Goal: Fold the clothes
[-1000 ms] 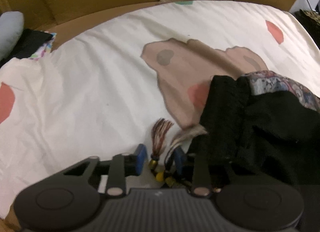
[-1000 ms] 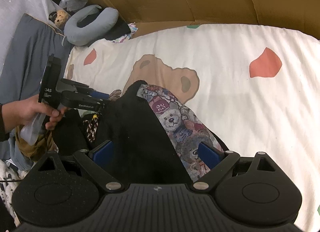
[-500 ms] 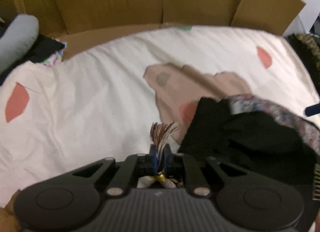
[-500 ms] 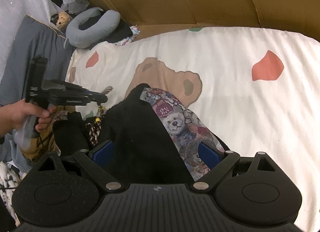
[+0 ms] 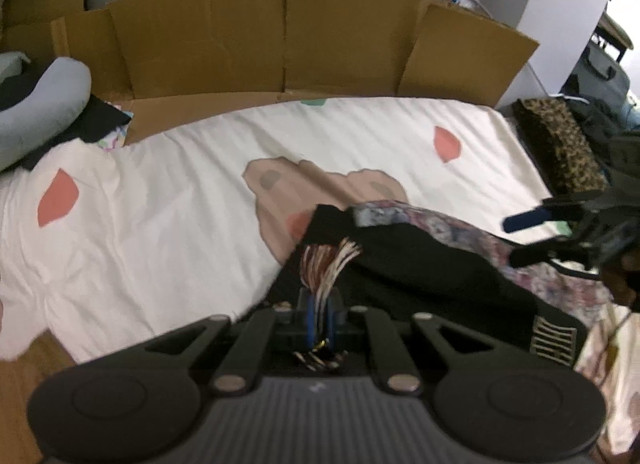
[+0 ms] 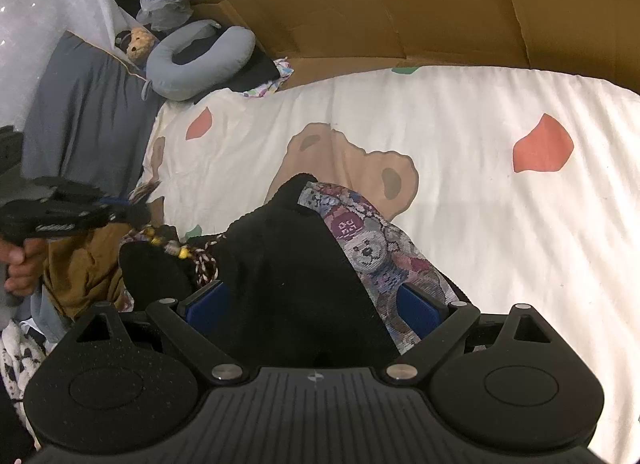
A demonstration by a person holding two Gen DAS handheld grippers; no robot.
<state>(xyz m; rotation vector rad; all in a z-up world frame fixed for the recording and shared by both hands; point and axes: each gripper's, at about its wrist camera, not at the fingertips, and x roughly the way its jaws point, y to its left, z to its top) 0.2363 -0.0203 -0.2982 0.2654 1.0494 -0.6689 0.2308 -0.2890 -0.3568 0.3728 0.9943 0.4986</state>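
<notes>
Left wrist view first: the left hand-held gripper [image 5: 319, 310] has its blue pads pinched tight on a fringed tassel of red-brown and white threads [image 5: 326, 264], which sprouts straight up between them, with a twist of striped cord and a gold bead just behind. Beyond it lies the black knitted garment with a teddy-bear patterned lining [image 5: 420, 264], heaped on the cream bed sheet printed with a brown bear and coral patches [image 5: 160, 191]. Flattened brown cardboard [image 5: 280, 39] stands along the far edge of the bed. At the right edge the right hand-held gripper [image 5: 532, 236] is in shot, blue pad showing.

Now the right wrist view: the right hand-held gripper [image 6: 316, 304] stands wide, its blue pads either side of the bunched black garment [image 6: 288, 272]; whether they press on it I cannot tell. Left of it, the tassel's braided cord with yellow beads [image 6: 180, 250] runs up to the left hand-held gripper [image 6: 132, 209], held by a person's hand [image 6: 20, 264]. A grey U-shaped neck pillow [image 6: 200, 59] sits by the bed's far corner.
</notes>
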